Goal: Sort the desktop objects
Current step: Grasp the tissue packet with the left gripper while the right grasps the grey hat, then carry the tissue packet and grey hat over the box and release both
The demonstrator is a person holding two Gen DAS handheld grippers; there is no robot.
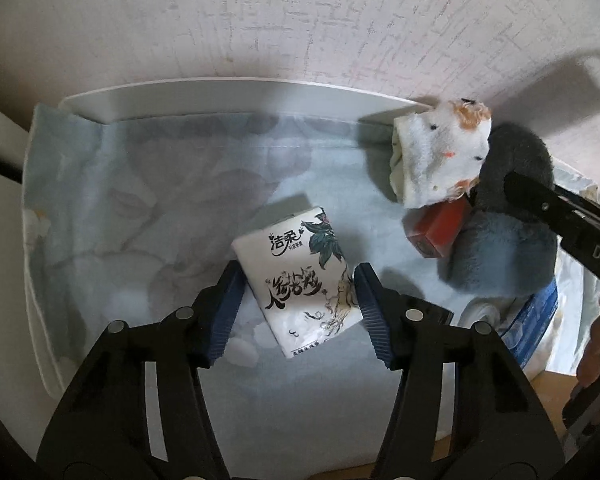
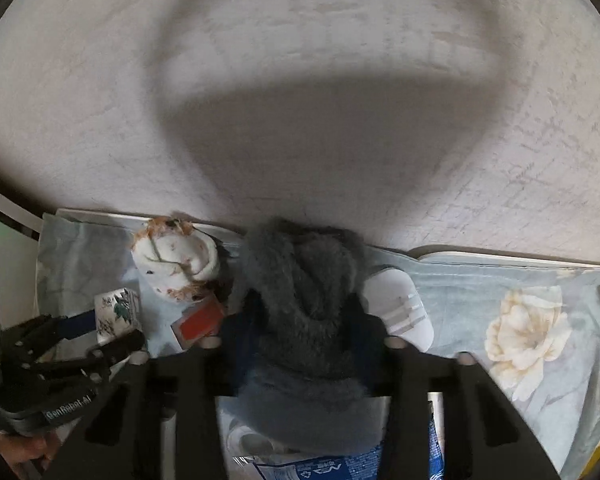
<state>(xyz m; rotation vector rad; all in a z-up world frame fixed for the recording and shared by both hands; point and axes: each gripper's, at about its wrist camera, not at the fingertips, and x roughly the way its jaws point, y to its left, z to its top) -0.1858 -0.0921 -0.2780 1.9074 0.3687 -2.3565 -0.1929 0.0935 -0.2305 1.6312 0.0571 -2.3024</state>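
Floral cloth (image 1: pixel 148 200) covers the surface. Grey plush toy (image 2: pixel 304 320) sits right of the tissue pack (image 1: pixel 300 276), clamped in the right tongs (image 2: pixel 300 328). Left tongs (image 1: pixel 296 312) are spread wide around the tissue pack, pads (image 1: pixel 228 304) just beside its edges. White plush (image 1: pixel 440 152) and red box (image 1: pixel 440 228) lie right of the pack.
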